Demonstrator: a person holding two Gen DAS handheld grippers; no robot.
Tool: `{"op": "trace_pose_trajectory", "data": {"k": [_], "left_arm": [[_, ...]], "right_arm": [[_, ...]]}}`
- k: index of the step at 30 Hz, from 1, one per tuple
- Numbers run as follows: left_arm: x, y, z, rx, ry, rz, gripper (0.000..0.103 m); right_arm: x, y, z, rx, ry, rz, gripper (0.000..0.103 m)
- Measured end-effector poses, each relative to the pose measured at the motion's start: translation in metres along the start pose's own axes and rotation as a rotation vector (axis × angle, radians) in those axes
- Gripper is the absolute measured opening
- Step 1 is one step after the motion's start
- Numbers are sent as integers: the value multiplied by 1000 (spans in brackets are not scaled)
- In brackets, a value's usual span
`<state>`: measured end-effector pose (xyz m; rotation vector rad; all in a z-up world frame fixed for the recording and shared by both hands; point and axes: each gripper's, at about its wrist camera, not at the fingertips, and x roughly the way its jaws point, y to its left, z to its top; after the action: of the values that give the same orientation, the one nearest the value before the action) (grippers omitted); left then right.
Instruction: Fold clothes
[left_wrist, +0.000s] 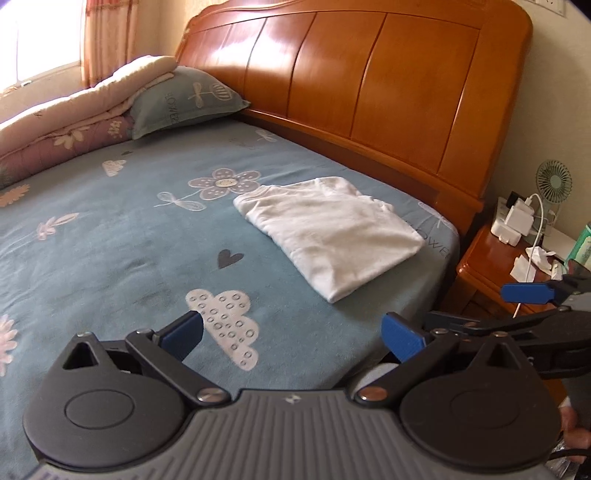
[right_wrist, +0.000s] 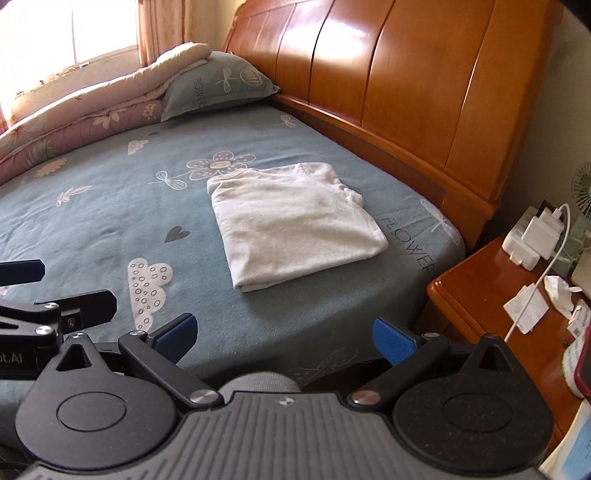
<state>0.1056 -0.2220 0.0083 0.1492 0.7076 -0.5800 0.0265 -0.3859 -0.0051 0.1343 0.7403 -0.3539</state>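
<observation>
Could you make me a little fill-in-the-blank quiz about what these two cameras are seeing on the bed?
1. The white garment lies ____ into a neat rectangle on the blue bedsheet.
2. Both the left gripper and the right gripper have their jaws ____ and hold nothing.
3. The pillow leans against the wooden ____.
4. A small fan stands on the ____ beside the bed.

Missing words: folded; open; headboard; nightstand

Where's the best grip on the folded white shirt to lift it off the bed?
Probably the near corner of the folded white cotton shirt, coming from the foot side with the right gripper: the stacked layers end there in a thick, exposed edge.
</observation>
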Motion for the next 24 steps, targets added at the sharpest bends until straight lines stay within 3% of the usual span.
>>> {"op": "trace_pose_trajectory", "data": {"k": [3,16,24], "left_arm": [[-6,2,-6,-22,17,22,102],[-31,-2,-43,-92,22,-5,102],[-38,-7,-44,-80,11,-1,102]], "right_arm": [[-12,1,-8,-10,-16,-34,103],[-52,-2,-48,11,-69,-13,103],[-60,-3,-54,31,-84,-7,103]]}}
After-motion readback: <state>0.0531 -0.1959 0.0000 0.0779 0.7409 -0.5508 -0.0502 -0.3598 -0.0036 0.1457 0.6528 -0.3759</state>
